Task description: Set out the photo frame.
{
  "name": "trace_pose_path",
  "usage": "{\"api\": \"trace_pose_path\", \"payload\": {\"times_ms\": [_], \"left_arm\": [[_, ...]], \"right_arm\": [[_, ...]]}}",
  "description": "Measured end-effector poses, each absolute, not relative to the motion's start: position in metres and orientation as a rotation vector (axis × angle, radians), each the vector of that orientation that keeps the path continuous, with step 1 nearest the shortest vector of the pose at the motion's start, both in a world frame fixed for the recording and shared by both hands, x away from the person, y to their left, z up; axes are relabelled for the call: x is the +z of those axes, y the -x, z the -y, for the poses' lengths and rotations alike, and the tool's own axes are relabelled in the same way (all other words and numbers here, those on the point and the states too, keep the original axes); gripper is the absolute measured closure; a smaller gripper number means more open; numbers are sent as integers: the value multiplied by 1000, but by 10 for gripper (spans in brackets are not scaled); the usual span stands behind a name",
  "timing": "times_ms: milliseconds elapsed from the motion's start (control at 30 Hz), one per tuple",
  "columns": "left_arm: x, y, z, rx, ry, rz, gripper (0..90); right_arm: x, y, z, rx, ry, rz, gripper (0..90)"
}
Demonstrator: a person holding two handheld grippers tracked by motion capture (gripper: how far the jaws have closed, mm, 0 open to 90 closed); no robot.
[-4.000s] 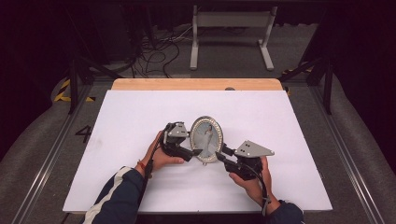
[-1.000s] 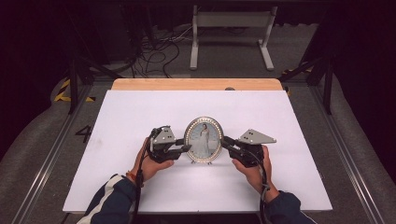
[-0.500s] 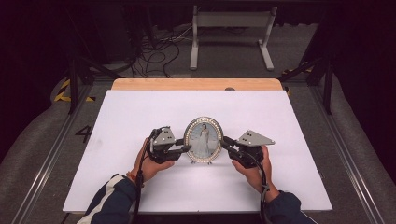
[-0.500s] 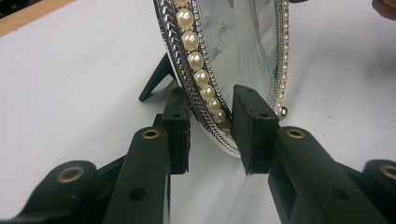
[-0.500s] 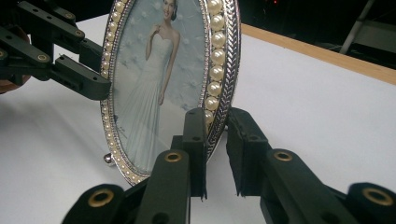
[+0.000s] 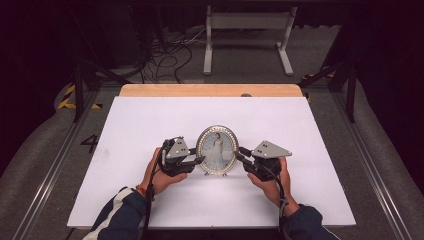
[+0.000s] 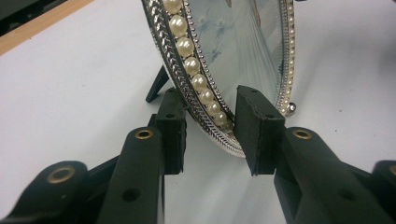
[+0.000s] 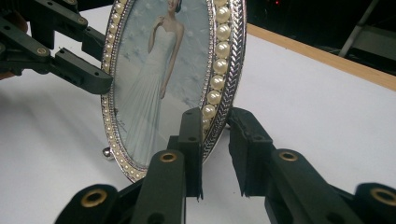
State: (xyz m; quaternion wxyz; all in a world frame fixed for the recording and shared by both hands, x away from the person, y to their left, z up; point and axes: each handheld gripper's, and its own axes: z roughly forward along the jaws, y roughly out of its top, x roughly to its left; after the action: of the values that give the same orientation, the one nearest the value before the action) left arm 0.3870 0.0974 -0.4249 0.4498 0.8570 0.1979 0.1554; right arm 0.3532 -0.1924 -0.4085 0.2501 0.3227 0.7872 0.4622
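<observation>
Oval pic frame (image 6: 217, 150) upright on table (image 6: 310, 135), both grippers' jaws just loosening off rim

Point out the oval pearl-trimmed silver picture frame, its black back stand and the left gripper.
Oval pearl-trimmed silver picture frame (image 6: 217, 150), high view, on the photo glass.
Black back stand (image 7: 157, 84), left gripper view, on its leg.
Left gripper (image 7: 208, 133), left gripper view, midway between fingertips.

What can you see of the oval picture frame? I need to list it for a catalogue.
The oval picture frame stands upright near the middle of the white table, on small ball feet and a dark rear prop. Its silvery braided rim carries a ring of pearl-like beads around a glazed photo of a figure in a long white gown. The left gripper and right gripper straddle its two side rims; their jaws have just been opening, with gaps showing at the pads.
</observation>
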Motion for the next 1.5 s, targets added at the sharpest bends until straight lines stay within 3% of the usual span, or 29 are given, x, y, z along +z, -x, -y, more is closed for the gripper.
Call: {"api": "trace_pose_path", "payload": {"times_ms": [167, 567, 733, 800, 933, 967, 1000, 1033, 1133, 1333, 1500], "left_arm": [[-425, -386, -97, 394, -2117, -494, 623], [-422, -382, -99, 430, -2125, -461, 558], [-420, -380, -101, 457, -2127, -466, 468], [-419, -379, -101, 489, -2127, -483, 388], [-417, -378, -104, 491, -2105, -473, 347], [-417, -378, -104, 495, -2105, -475, 305], [-417, -377, -104, 492, -2101, -477, 305], [-417, -378, -105, 489, -2099, -480, 265], [-417, -377, -104, 496, -2110, -489, 229], [-420, -377, -105, 496, -2161, -491, 116], [-420, -375, -108, 463, -2165, -453, 64]], "right_arm": [[-407, -352, 192, 1236, -865, -2145, 776], [-405, -350, 191, 1184, -791, -2182, 736], [-404, -349, 190, 1169, -767, -2204, 682], [-403, -348, 190, 1160, -763, -2205, 649], [-402, -346, 189, 1140, -746, -2206, 607], [-402, -344, 188, 1134, -737, -2209, 549], [-402, -344, 188, 1134, -737, -2209, 549], [-402, -344, 187, 1112, -736, -2213, 488], [-403, -345, 186, 1103, -741, -2219, 433], [-406, -349, 186, 1083, -766, -2227, 234], [-410, -351, 186, 1102, -782, -2243, 133]]}}
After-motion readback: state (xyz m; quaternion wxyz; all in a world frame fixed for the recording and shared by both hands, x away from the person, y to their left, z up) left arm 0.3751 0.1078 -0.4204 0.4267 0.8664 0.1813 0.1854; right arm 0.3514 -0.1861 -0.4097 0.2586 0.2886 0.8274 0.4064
